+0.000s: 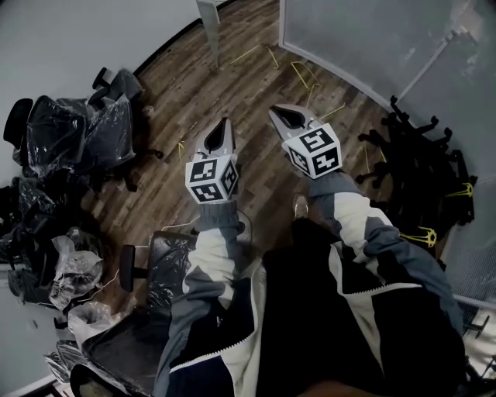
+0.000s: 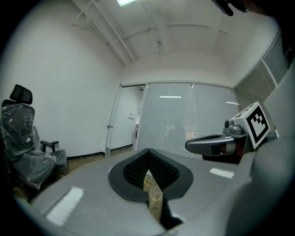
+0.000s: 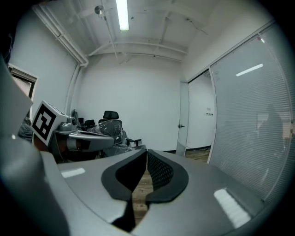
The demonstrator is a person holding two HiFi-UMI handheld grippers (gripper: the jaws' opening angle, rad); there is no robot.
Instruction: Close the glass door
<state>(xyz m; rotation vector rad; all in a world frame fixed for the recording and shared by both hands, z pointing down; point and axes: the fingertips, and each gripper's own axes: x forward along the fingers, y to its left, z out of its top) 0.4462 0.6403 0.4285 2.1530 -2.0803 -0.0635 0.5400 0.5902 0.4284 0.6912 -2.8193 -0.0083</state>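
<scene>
1. Plainly, both grippers were held out side by side over the wooden floor (image 1: 256, 81), each carried on a grey-and-white sleeve (image 1: 213, 256).
2. The left gripper (image 1: 221, 124) had its jaws together at the tips, with only a thin slit behind them and nothing between.
3. The right gripper (image 1: 285, 115) was likewise closed and empty, its ribbed pads (image 3: 159, 170) meeting at the front.
4. Each gripper bore a cube with square markers (image 1: 211, 178) just ahead of the hand.
5. The glass door (image 2: 114, 124) stood at the far end of the room, left of the frosted glass partition (image 2: 184, 120). It was swung open, well apart from both grippers.
6. A small handle (image 2: 109, 126) showed on the door's edge, and a white wall with a switch lay beyond the opening.
7. Plastic-wrapped office chairs (image 1: 93, 132) crowded the left side of the room.
8. A heap of black chair bases (image 1: 418, 163) lay on the right, against the partition.
9. Yellow wire pieces (image 1: 302, 74) were scattered on the floor far ahead of the grippers, near the partition's foot.
10. A strip light (image 3: 122, 14) ran along the ceiling.
</scene>
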